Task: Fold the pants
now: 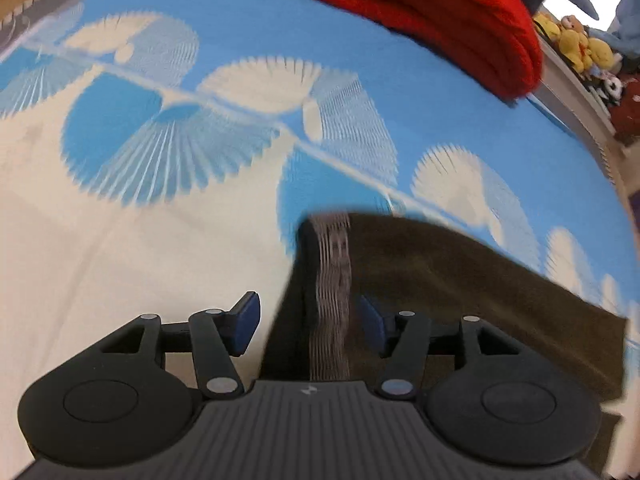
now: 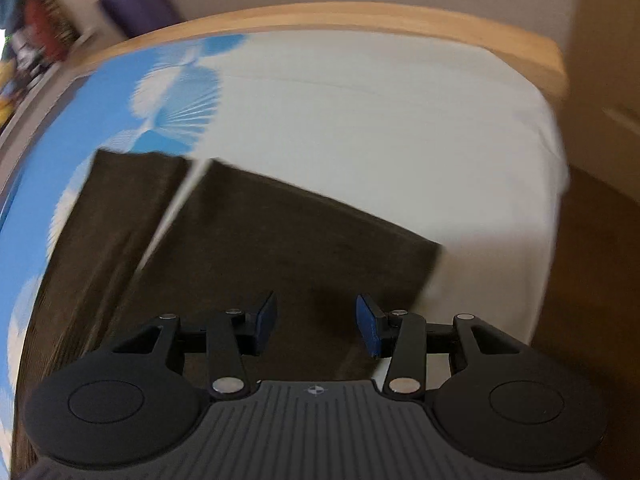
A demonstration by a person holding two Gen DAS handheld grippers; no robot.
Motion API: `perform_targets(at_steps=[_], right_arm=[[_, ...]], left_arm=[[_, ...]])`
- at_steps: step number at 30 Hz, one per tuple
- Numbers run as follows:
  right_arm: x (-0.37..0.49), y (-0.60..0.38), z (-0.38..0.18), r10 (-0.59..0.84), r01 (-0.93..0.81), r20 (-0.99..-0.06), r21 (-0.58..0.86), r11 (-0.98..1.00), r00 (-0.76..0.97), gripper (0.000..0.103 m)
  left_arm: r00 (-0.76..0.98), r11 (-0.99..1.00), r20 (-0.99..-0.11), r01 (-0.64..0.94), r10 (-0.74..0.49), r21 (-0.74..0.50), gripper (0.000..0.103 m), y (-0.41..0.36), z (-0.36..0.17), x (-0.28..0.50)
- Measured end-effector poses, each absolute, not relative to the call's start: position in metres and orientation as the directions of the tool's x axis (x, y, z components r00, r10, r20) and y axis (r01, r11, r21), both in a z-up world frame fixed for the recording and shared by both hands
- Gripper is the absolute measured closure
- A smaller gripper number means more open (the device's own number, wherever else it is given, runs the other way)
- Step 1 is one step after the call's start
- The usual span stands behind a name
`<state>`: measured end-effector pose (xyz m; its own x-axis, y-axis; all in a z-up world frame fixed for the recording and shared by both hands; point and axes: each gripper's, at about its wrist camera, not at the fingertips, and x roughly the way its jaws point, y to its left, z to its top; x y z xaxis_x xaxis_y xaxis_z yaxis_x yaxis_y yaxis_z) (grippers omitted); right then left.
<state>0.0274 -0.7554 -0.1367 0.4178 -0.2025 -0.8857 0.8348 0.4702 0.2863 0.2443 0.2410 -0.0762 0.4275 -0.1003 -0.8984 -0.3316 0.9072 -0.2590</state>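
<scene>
Dark olive-brown pants (image 1: 460,292) lie flat on the bed, with a grey patterned waistband (image 1: 332,300) showing in the left wrist view. My left gripper (image 1: 310,326) is open, its blue pads either side of the waistband end, just above it. In the right wrist view the pants (image 2: 280,248) spread out with two legs separated by a narrow gap. My right gripper (image 2: 316,326) is open and empty, hovering over the nearer leg. Both views are motion-blurred.
The bed has a blue and white leaf-pattern sheet (image 1: 200,128). A folded red knit garment (image 1: 440,12) lies at the far edge, with plush toys (image 1: 580,44) on a shelf beyond. A wooden bed frame (image 2: 400,24) borders the mattress in the right wrist view.
</scene>
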Motion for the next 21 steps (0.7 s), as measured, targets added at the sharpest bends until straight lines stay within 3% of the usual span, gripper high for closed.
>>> perform_targets(at_steps=[4, 8, 10, 13, 17, 19, 20, 21], right_arm=[[0.028, -0.76, -0.157, -0.148, 0.858, -0.922, 0.262, 0.441, 0.358, 0.055], [0.027, -0.758, -0.165, -0.116, 0.874, -0.936, 0.259, 0.411, 0.331, 0.055], [0.027, -0.756, -0.165, -0.115, 0.873, -0.936, 0.26, 0.413, 0.334, 0.055], [0.027, -0.755, -0.167, -0.136, 0.879, -0.938, 0.24, 0.412, 0.32, 0.058], [0.025, -0.756, -0.169, -0.157, 0.884, -0.941, 0.214, 0.416, 0.301, 0.087], [0.022, -0.756, -0.166, -0.161, 0.883, -0.936, 0.227, 0.41, 0.315, 0.095], [0.02, -0.755, -0.162, -0.17, 0.882, -0.933, 0.225, 0.415, 0.318, 0.099], [0.018, -0.754, -0.159, -0.175, 0.877, -0.929, 0.227, 0.423, 0.325, 0.099]], left_arm=[[0.406, 0.917, -0.9, -0.274, -0.161, -0.288, 0.035, 0.236, -0.075, 0.184], [0.421, 0.935, -0.895, -0.235, -0.149, -0.267, 0.035, 0.225, -0.112, 0.139], [0.318, 0.927, -0.928, -0.251, -0.193, -0.278, 0.038, 0.225, -0.14, 0.131], [0.336, 0.948, -0.928, -0.209, -0.162, -0.241, 0.037, 0.223, -0.143, 0.127], [0.328, 0.951, -0.929, -0.19, -0.174, -0.245, 0.038, 0.225, -0.147, 0.129], [0.301, 0.966, -0.94, -0.148, -0.158, -0.21, 0.053, 0.217, -0.154, 0.133], [0.294, 0.981, -0.948, -0.113, -0.121, -0.16, 0.054, 0.211, -0.157, 0.134], [0.301, 0.987, -0.947, -0.076, -0.115, -0.144, 0.067, 0.206, -0.156, 0.134]])
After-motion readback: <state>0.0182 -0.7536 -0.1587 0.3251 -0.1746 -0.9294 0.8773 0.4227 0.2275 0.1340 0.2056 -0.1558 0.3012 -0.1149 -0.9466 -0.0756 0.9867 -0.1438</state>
